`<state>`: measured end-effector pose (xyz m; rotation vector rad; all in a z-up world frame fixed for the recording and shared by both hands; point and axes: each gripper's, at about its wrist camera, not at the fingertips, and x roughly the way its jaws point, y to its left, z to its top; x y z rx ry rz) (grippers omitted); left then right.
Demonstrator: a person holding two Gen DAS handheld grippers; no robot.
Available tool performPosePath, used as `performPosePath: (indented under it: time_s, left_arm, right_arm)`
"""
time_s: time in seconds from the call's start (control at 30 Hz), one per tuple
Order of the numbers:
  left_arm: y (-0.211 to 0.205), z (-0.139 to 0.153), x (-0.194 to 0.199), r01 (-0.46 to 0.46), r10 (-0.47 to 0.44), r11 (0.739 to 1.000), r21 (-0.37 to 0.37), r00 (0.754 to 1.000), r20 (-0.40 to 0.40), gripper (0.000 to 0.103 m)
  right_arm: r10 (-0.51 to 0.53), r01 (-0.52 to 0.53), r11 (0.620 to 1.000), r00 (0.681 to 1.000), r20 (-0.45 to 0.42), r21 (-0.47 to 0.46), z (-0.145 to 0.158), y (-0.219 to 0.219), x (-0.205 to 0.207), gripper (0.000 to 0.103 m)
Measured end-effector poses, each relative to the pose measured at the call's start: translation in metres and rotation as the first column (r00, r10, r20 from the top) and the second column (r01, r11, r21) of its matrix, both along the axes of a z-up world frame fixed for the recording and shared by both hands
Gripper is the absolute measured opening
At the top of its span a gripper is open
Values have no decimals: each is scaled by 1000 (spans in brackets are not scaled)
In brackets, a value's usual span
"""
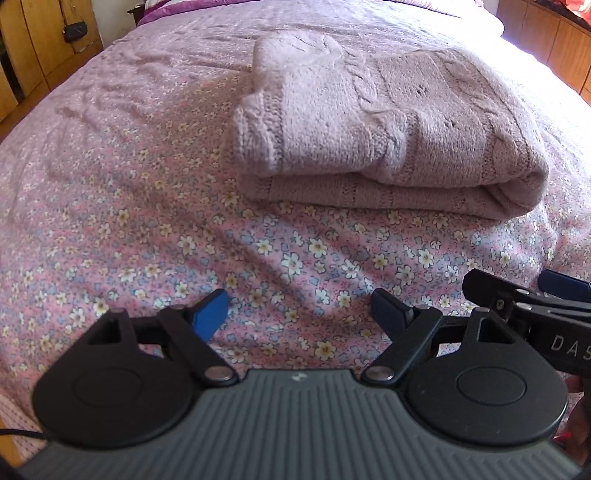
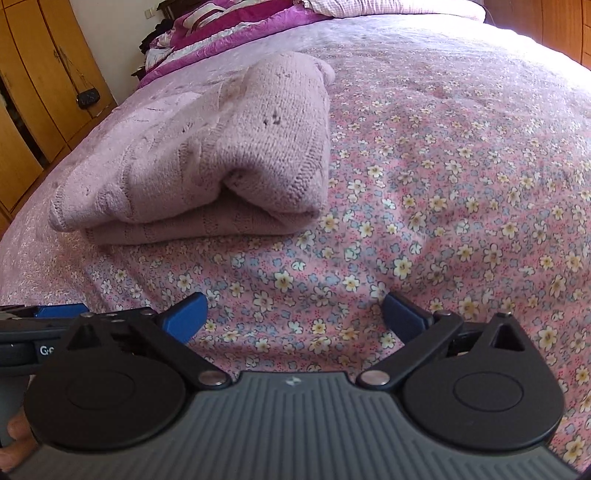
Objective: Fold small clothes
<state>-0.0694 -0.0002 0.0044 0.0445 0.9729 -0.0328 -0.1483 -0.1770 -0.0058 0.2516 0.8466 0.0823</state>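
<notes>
A pale pink knitted sweater lies folded in a thick bundle on the floral bed sheet. It also shows in the right wrist view, at the upper left. My left gripper is open and empty, low over the sheet, a short way in front of the sweater. My right gripper is open and empty, beside the left one, in front of and to the right of the sweater. Each gripper's tip shows at the edge of the other's view.
The floral sheet covers the whole bed. Purple and white bedding is piled at the head. Wooden wardrobe doors stand to the left, with a small black pouch hanging on them. More wooden furniture stands to the right.
</notes>
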Motion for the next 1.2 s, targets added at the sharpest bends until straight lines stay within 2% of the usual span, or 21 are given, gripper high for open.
performPosePath:
  time_s: [1.2]
  left_arm:
    - [-4,1,-3,-6,6,1000,5,1000,6,87]
  right_arm:
    - [2,-2,1000,1000,3,0,-4,0,2,103]
